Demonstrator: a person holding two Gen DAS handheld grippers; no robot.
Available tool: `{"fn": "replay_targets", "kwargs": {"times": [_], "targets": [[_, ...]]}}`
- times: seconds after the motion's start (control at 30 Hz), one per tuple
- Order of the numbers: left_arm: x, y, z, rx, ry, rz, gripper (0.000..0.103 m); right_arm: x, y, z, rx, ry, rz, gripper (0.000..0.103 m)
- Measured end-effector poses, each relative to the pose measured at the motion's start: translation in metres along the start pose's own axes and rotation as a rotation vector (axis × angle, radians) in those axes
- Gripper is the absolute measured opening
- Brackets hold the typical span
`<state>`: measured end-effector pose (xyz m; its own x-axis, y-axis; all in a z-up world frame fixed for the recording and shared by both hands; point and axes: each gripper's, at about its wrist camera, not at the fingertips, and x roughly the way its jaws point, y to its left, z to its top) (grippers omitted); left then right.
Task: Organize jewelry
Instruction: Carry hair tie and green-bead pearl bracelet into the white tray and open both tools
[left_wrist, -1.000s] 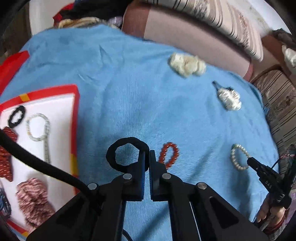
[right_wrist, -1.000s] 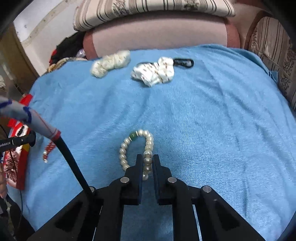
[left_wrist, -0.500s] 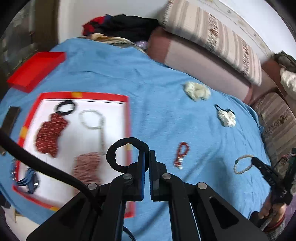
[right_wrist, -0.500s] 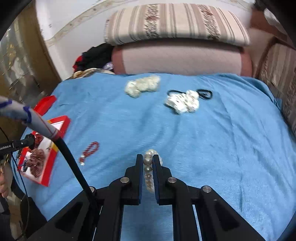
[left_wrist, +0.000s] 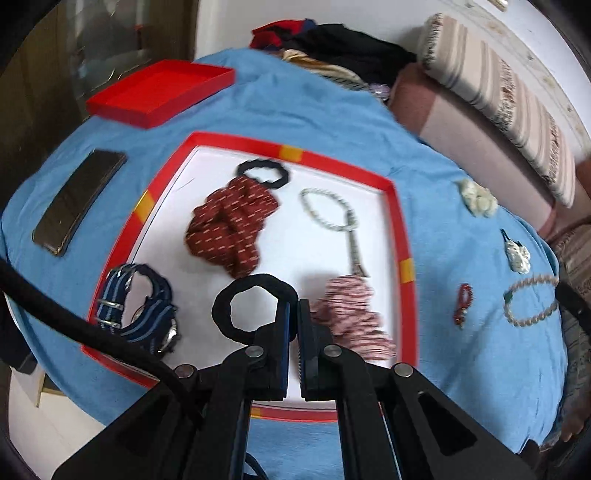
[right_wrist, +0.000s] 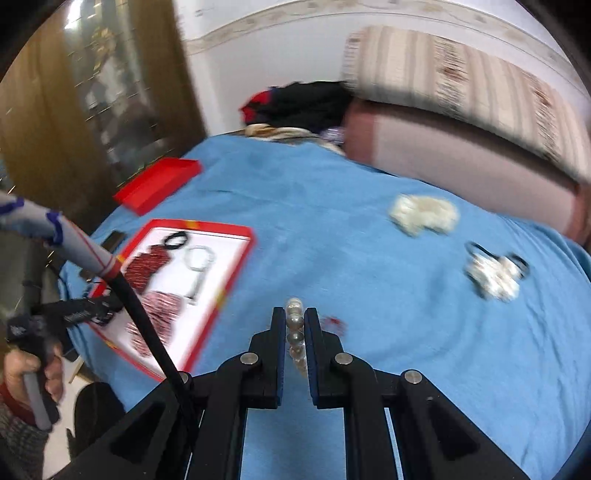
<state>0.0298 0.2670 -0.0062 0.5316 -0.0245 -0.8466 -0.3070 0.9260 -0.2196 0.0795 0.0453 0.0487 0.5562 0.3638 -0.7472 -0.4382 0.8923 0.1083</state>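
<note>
The left gripper (left_wrist: 293, 314) has its two fingers squeezed almost together, and they pinch the edge of a black hair band (left_wrist: 255, 308). The band sticks out to the left of the fingertips like a ring, up in the air over the white tray (left_wrist: 400, 236) with the red rim. In the tray lie a dark red scrunchie (left_wrist: 231, 229), another black band (left_wrist: 264, 173) just behind it, a pale bead bracelet (left_wrist: 328, 210) with a little metal charm, a pink striped scrunchie (left_wrist: 351, 317) and a blue striped watch (left_wrist: 136, 310). The right gripper (right_wrist: 294, 321) has its fingers nearly closed too, and they grip a pearl bracelet (right_wrist: 295, 334). The pearls run in a line between the two fingers, and the gripper holds them up above the blue blanket (right_wrist: 388, 314). In the left view the same pearl bracelet shows at the far right as a loop. A small red bead bracelet (left_wrist: 463, 304) lies on the blanket, near the tray but outside it. Two white scrunchies (right_wrist: 423, 218) (right_wrist: 493, 277) lie farther back on the blanket. A red lid (left_wrist: 162, 92) and a dark phone (left_wrist: 79, 199) sit beside the tray.
</note>
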Motion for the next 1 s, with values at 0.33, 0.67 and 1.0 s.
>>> {"fn": "replay_targets", "kwargs": {"times": [0.33, 0.67, 1.0], "targets": [[0.025, 0.033, 0.001, -0.079, 0.030, -0.011, 0.003, 0.088, 0.111, 0.053, -0.140, 0.087, 0.123, 0.011], [0.015, 0.054, -0.010, -0.152, 0.014, -0.031, 0.011, 0.181, 0.141, 0.059, -0.027, 0.227, 0.252, 0.011], [-0.008, 0.042, -0.011, -0.153, -0.036, -0.042, 0.026, 0.204, 0.105, 0.049, 0.074, 0.277, 0.201, 0.012]]}}
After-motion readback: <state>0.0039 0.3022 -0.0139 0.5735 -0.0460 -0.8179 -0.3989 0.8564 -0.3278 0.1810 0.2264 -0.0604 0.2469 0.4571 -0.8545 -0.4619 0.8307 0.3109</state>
